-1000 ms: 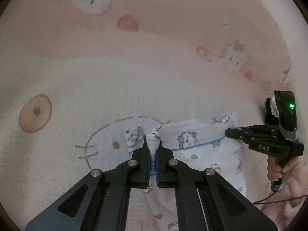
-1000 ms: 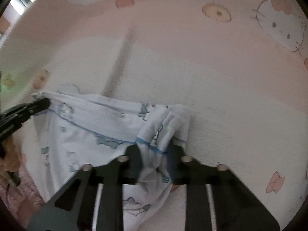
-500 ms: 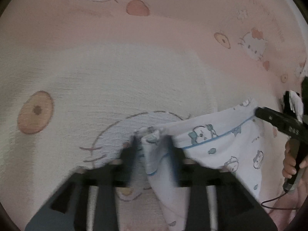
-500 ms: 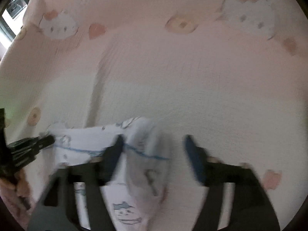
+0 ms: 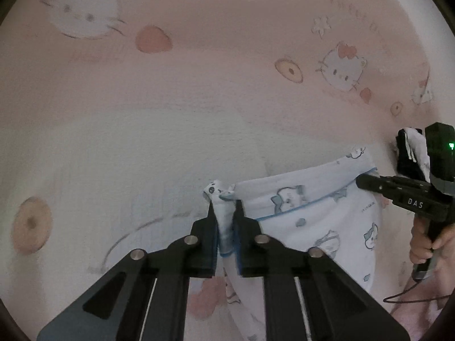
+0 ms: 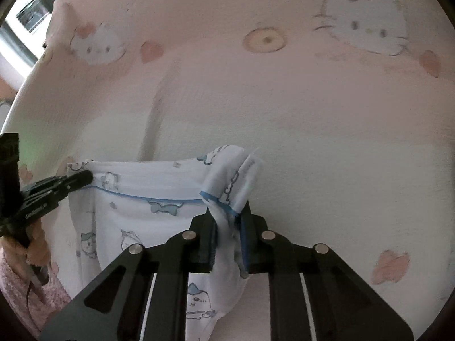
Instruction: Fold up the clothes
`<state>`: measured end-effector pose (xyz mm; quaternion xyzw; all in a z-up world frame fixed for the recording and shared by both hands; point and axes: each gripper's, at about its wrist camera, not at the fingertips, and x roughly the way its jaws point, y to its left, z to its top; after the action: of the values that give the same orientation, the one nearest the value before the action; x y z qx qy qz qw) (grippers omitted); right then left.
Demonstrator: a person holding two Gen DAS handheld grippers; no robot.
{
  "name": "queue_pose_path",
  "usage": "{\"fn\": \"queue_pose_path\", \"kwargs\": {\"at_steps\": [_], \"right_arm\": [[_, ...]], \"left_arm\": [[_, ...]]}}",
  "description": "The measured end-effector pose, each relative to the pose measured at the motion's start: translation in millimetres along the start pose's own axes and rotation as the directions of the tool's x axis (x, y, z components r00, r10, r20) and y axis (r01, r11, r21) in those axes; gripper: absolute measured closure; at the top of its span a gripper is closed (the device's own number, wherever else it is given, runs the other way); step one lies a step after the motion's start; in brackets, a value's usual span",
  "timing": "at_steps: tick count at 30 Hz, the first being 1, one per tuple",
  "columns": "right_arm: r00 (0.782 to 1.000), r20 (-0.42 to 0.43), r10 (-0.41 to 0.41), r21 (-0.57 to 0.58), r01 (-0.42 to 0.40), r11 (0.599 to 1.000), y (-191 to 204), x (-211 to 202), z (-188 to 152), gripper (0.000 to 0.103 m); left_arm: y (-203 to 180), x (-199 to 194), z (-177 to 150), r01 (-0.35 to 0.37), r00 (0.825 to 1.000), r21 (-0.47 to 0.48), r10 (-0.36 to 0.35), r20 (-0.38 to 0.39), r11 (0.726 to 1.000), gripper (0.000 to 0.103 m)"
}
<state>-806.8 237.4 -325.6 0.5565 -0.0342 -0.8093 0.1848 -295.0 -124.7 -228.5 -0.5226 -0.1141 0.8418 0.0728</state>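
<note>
Left wrist view first: left gripper just clamped back down on a bunched corner of the white printed garment, stretched over the pink cat-print blanket. Right wrist view: right gripper likewise re-closed, pinching the other corner.

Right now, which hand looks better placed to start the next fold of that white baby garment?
Neither clearly: left hand-held gripper and right hand-held gripper each pinch a corner of the white cartoon-print garment with blue trim, its edge stretched between them, so they would probably move together.
</note>
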Motion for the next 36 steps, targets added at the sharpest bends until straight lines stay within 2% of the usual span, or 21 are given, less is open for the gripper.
{"fn": "queue_pose_path", "kwargs": {"at_steps": [1, 2, 3, 5, 7, 8, 9, 10, 13, 16, 19, 21, 23, 26, 29, 31, 32, 34, 35, 36], "right_arm": [[0.999, -0.021, -0.03, 0.009, 0.03, 1.0, -2.6, 12.6, -7.6, 0.071], [0.996, -0.068, -0.05, 0.014, 0.051, 0.999, -4.4, 28.2, -10.3, 0.062], [0.996, -0.075, -0.048, 0.014, 0.049, 0.999, -4.5, 32.9, -10.4, 0.057], [0.997, -0.068, -0.046, 0.026, 0.048, 0.998, -3.0, 29.4, -10.9, 0.057], [0.999, -0.02, -0.031, 0.062, 0.032, 0.998, -0.3, 8.5, -16.8, 0.052], [1.0, 0.022, -0.012, 0.081, 0.01, 0.997, 0.6, -4.7, -22.7, 0.047], [0.999, 0.049, 0.0, 0.11, -0.006, 0.994, 2.3, -19.4, -35.2, 0.038], [0.999, 0.037, 0.026, 0.121, -0.03, 0.992, 5.8, -27.1, -51.0, 0.035], [0.996, -0.017, 0.09, 0.135, -0.087, 0.987, 21.2, -39.8, -102.6, 0.035], [0.991, -0.081, 0.107, 0.115, -0.097, 0.989, 47.3, -34.3, -162.2, 0.036], [0.988, -0.13, 0.084, 0.14, -0.066, 0.988, 53.1, -21.1, -191.5, 0.036], [0.985, -0.158, 0.069, 0.162, -0.043, 0.986, 51.6, -9.3, -202.5, 0.036], [0.986, -0.161, 0.052, 0.144, -0.029, 0.989, 56.3, -2.6, -203.9, 0.036], [0.99, -0.144, -0.004, 0.097, 0.018, 0.995, 64.3, 3.8, -201.5, 0.037], [0.988, -0.138, -0.062, 0.105, 0.077, 0.991, 62.2, 9.8, -203.6, 0.039], [0.982, -0.141, -0.122, 0.079, 0.134, 0.988, 64.2, 14.6, -204.9, 0.039], [0.973, -0.145, -0.18, 0.045, 0.188, 0.981, 67.0, 17.9, -205.5, 0.039], [0.947, -0.136, -0.291, -0.024, 0.291, 0.957, 72.9, 23.2, -207.4, 0.039], [0.95, -0.123, -0.288, -0.025, 0.287, 0.958, 74.4, 22.8, -207.4, 0.039], [0.961, -0.109, -0.253, -0.004, 0.254, 0.967, 74.9, 21.0, -206.5, 0.039]], "left_arm": [[0.5, 8.2, 2.2, -0.008, 1.0, -0.009, 0.008, -0.018, 1.0, 0.085], [0.9, 16.4, 4.5, -0.016, 0.999, -0.017, 0.016, -0.036, 1.0, 0.084], [1.4, 24.7, 6.7, -0.025, 0.998, -0.026, 0.023, -0.053, 0.999, 0.083], [3.1, 13.2, 5.8, -0.047, 0.998, -0.068, 0.044, -0.05, 0.997, 0.068], [0.2, -9.6, -11.5, -0.023, 0.999, -0.109, 0.02, -0.027, 0.994, 0.068], [-1.8, -21.7, -21.7, -0.005, 1.0, -0.129, 0.003, -0.013, 0.992, 0.068], [-3.8, -33.7, -31.9, 0.013, 1.0, -0.149, -0.013, 0.0, 0.989, 0.068], [-5.8, -45.7, -42.1, 0.031, 0.999, -0.168, -0.029, 0.014, 0.985, 0.068], [-28.1, -55.8, -85.1, 0.097, 0.995, -0.182, -0.101, -0.012, 0.978, 0.068], [-53.0, -55.0, -125.0, 0.162, 0.984, -0.192, -0.173, -0.039, 0.968, 0.068], [-53.6, -44.1, -152.2, 0.195, 0.972, -0.239, -0.219, -0.08, 0.951, 0.068], [-58.3, -32.1, -155.6, 0.191, 0.971, -0.26, -0.222, -0.094, 0.946, 0.071], [-57.5, -29.2, -156.9, 0.176, 0.975, -0.27, -0.206, -0.086, 0.947, 0.096], [-42.4, -32.6, -167.9, 0.144, 0.98, -0.326, -0.18, -0.083, 0.934, 0.1], [-22.9, -42.5, -186.5, 0.06, 0.988, -0.361, -0.107, -0.111, 0.931, 0.1], [-16.2, -42.6, -195.2, 0.001, 0.988, -0.368, -0.057, -0.141, 0.93, 0.1], [-14.6, -41.4, -198.1, -0.022, 0.988, -0.367, -0.036, -0.149, 0.93, 0.1], [-12.6, -46.4, -197.7, -0.009, 0.99, -0.387, -0.047, -0.134, 0.922, 0.1], [-14.2, -50.8, -195.0, 0.019, 0.993, -0.385, -0.064, -0.103, 0.923, 0.098], [-16.4, -55.6, -191.7, 0.051, 0.994, -0.38, -0.083, -0.069, 0.924, 0.097]]}}
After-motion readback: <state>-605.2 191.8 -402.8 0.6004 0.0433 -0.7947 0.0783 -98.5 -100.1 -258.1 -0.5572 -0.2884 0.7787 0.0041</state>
